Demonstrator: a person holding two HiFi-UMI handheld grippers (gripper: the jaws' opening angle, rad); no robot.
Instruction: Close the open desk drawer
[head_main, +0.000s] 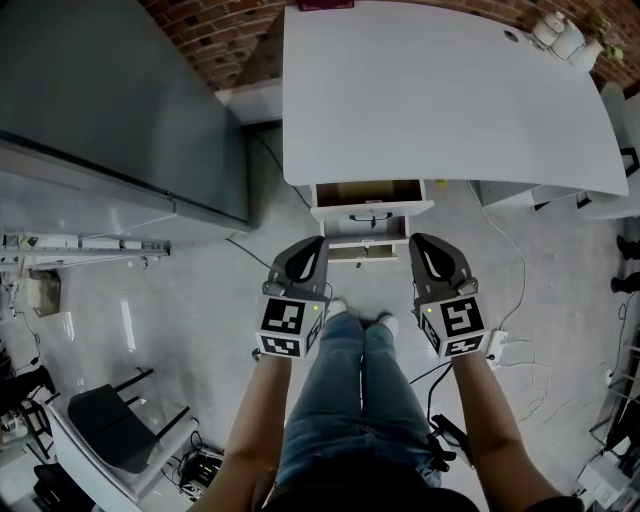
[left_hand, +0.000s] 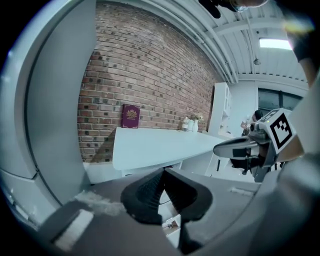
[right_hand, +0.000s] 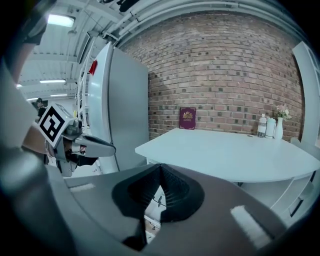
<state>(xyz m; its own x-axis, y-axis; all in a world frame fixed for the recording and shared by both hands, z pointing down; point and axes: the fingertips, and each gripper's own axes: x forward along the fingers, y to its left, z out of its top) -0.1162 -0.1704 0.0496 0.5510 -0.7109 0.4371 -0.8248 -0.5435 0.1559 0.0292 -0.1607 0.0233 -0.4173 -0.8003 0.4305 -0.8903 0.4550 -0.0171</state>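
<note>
- Left tool (head_main: 318, 243) and right tool (head_main: 416, 241) are both pinched shut, with nothing in either.
- They hang side by side, tipped down toward the drawer (head_main: 345, 211) and just short of it. My guess is closed tips make a blunt nose for pushing, so no grab is needed.
- The drawer sticks out from under the table (head_main: 430, 90) at its near edge, wood inside showing, handle (head_main: 371, 215) facing the tools.
- A lower front (head_main: 365, 252) looks slightly out too, but I can't say for sure.
- The push hasn't started yet, I reckon.
</note>
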